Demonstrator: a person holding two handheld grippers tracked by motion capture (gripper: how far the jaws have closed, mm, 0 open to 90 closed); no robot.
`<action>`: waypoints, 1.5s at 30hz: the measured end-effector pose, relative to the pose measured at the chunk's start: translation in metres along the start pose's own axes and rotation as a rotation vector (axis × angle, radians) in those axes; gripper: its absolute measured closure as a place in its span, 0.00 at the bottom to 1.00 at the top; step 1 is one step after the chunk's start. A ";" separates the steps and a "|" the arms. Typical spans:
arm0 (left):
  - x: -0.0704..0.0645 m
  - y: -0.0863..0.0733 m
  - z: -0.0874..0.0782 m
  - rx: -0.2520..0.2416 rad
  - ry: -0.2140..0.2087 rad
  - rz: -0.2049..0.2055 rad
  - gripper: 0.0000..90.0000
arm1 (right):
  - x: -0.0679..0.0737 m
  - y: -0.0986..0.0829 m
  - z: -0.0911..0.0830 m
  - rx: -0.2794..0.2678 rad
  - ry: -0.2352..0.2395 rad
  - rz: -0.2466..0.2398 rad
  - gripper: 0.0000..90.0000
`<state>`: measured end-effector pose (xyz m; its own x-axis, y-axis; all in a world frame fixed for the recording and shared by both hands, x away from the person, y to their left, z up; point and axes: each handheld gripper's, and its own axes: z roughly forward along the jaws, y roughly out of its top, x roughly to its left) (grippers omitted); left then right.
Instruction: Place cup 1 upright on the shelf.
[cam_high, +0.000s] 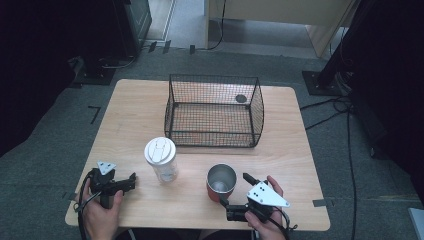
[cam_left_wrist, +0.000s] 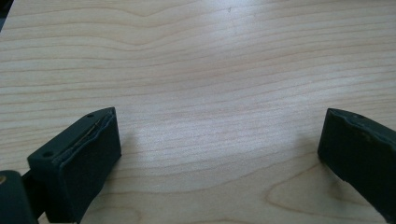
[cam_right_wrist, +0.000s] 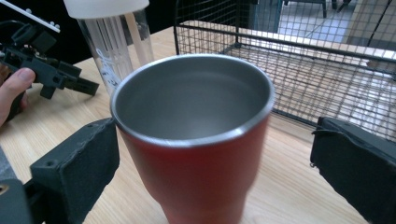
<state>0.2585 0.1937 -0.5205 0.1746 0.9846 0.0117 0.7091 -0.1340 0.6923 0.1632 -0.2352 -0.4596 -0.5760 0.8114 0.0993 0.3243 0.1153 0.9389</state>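
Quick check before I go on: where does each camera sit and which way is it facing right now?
High view: above the person's side, looking forward and down on the table, wire basket, both hands.
Left gripper view: rides the left hand-held gripper, facing down at bare wood between its open jaws.
Right gripper view: rides the right hand-held gripper, facing the red cup between its open jaws.
Shared by the high and right gripper views: cup, clear tumbler, basket.

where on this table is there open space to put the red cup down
Bare wood lies left of the wire basket and right of it to the table edge. The near middle is crowded: clear bottle, red cup, right tongs.
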 end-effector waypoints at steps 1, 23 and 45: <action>0.000 0.000 0.000 0.000 0.000 0.001 0.00 | 0.003 0.001 0.002 -0.004 -0.002 0.000 0.03; -0.004 0.000 0.000 0.000 -0.023 0.027 0.00 | 0.017 -0.001 0.028 -0.026 -0.064 -0.011 0.06; -0.004 0.000 0.000 -0.001 -0.023 0.028 0.00 | 0.025 0.002 0.049 0.009 -0.110 -0.020 0.07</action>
<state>0.2583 0.1899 -0.5206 0.2104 0.9775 0.0144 0.7031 -0.1615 0.6925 0.1865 -0.1864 -0.4719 -0.4964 0.8670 0.0433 0.3207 0.1368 0.9372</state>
